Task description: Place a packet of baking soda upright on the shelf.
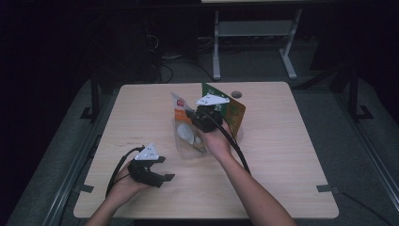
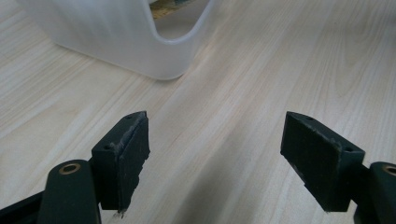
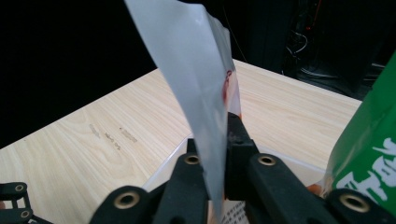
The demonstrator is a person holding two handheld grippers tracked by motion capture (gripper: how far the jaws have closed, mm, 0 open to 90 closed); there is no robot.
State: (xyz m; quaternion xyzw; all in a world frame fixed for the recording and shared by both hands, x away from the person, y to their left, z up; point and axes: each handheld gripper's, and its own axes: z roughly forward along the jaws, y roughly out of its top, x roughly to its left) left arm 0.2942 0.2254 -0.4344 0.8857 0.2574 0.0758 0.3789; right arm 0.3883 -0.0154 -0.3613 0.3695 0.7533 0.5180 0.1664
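Observation:
My right gripper [image 1: 192, 115] [image 3: 216, 140] is shut on a silvery plastic packet [image 1: 178, 104] [image 3: 201, 70] with orange and red print, holding it upright above a translucent white container [image 1: 189, 146] [image 2: 116, 37] at the table's middle. The packet's lower end is hidden behind the jaws. A green and orange bag [image 1: 231, 109] [image 3: 369, 154] stands just right of this gripper. My left gripper [image 1: 165, 168] [image 2: 215, 154] is open near the front left of the table, nothing between its jaws, pointing toward the container and apart from it.
The light wooden table [image 1: 282, 155] has a small round hole [image 1: 236, 94] near its far edge. Beyond it stand a white frame's legs [image 1: 216, 52] and cables on a dark floor. Bare wood lies at the right and far left.

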